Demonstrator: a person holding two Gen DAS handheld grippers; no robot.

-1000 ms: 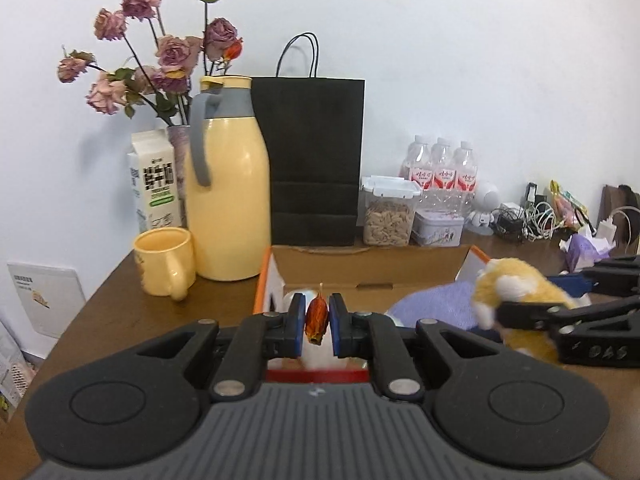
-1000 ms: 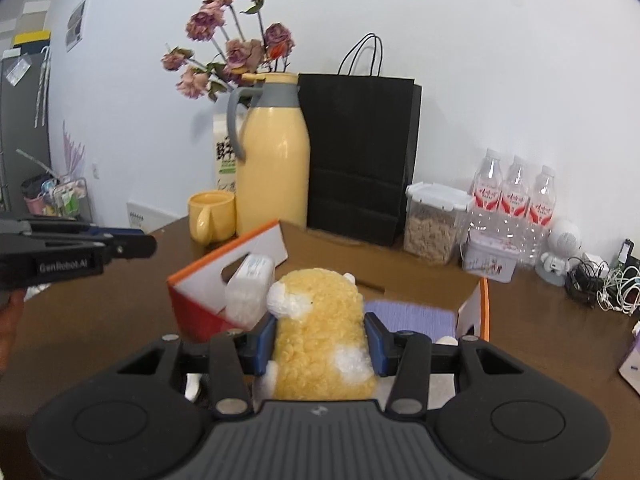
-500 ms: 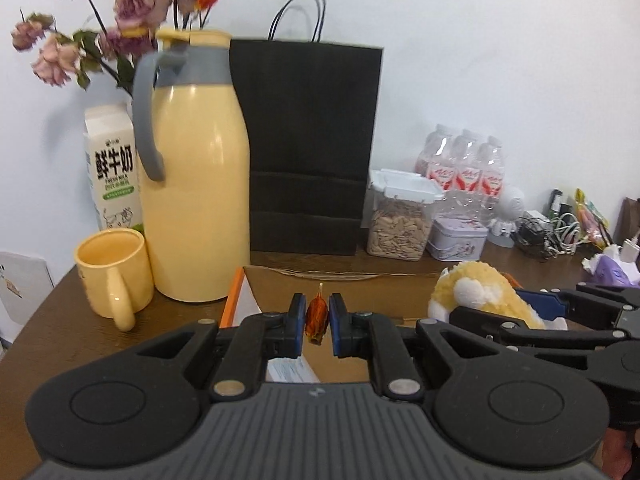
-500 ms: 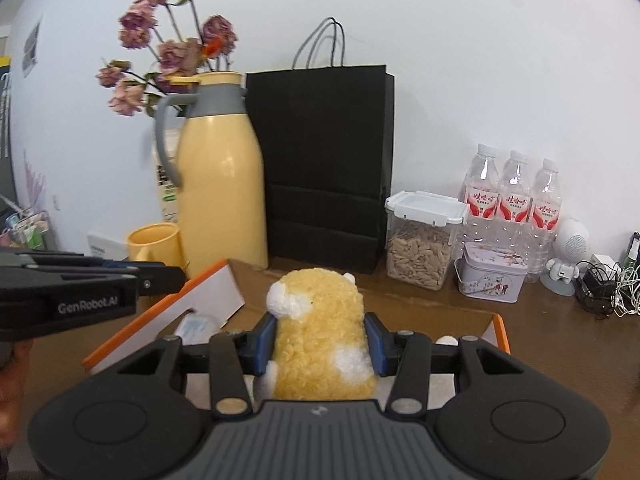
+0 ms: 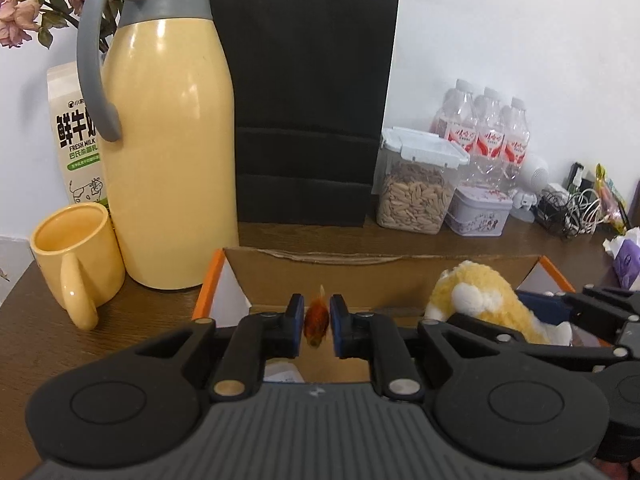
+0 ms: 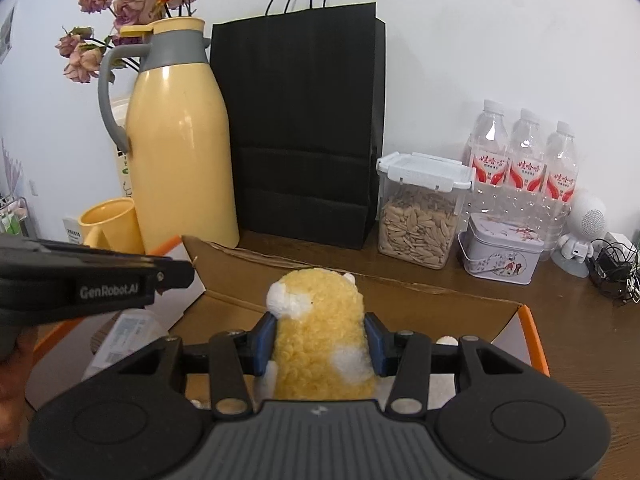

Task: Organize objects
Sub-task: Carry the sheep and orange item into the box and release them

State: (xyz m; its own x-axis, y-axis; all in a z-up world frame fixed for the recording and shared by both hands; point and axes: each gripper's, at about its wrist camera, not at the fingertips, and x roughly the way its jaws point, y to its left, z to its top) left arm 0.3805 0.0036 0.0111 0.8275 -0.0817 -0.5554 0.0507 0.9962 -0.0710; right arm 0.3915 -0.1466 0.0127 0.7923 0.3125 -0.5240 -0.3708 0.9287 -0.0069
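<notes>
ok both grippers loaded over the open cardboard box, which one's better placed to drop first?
Left, probably. The left gripper hangs over the cardboard box, its jaws opening around the small orange-red piece. The right gripper clamps the yellow plush toy above the box.

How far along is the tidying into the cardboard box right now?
Done: a white packet lies in the orange-edged cardboard box. In hand: left gripper, jaws opening around a small orange-red thing; right gripper grips the yellow plush toy. Left: releasing both inside.
</notes>
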